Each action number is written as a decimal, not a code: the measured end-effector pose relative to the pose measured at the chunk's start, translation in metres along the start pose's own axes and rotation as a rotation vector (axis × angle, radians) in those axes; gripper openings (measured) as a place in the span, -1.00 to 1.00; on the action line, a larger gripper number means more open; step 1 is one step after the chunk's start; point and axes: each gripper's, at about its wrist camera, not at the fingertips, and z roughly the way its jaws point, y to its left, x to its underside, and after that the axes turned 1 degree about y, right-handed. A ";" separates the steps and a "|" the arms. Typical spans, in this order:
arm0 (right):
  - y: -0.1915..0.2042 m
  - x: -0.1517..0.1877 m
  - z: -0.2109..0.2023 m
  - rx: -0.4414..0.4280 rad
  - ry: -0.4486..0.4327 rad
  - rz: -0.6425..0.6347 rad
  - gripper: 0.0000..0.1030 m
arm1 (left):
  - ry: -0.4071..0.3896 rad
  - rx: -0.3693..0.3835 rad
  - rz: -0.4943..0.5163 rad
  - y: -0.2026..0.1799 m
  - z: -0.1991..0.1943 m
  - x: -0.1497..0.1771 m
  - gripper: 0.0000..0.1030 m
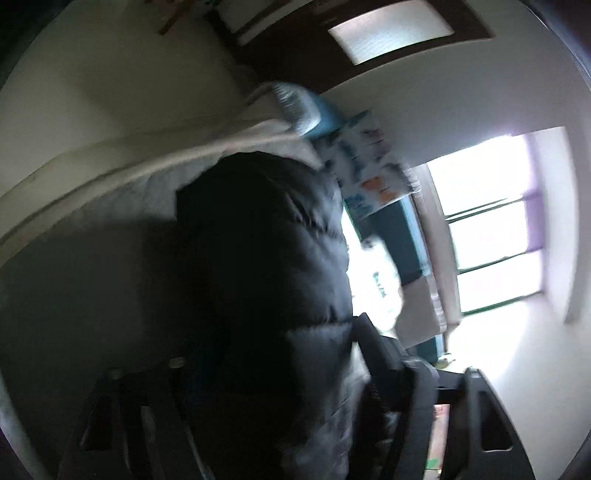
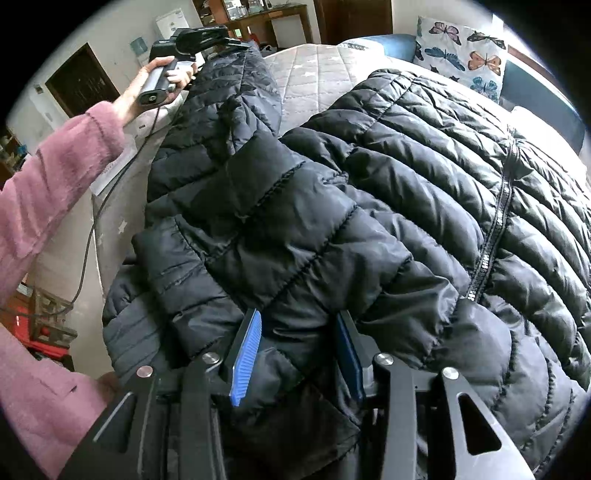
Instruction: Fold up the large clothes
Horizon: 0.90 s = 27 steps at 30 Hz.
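A black quilted puffer jacket [image 2: 388, 177] lies spread on the bed [image 2: 314, 70], zipper running down its right side. My right gripper [image 2: 299, 332] has its blue-padded fingers [image 2: 248, 350] closed around a thick fold of the jacket at its near edge. My left gripper [image 2: 236, 42] is raised at the far left, shut on the end of a jacket sleeve [image 2: 229, 96] and holding it lifted. In the blurred left wrist view the dark sleeve [image 1: 277, 277] hangs between the gripper's fingers [image 1: 373, 354] and fills the middle.
A butterfly-print pillow [image 2: 465, 55] and blue cushions lie at the head of the bed. A bright window [image 1: 487, 229] and a dark door [image 1: 332, 48] show in the left wrist view. Shelves and a desk [image 2: 258, 18] stand behind. A cable [image 2: 92, 221] hangs beside the bed.
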 end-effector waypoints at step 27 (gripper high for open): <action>-0.001 -0.007 0.005 -0.004 0.024 -0.006 -0.04 | -0.080 -0.231 0.316 -0.126 -0.020 -0.005 0.45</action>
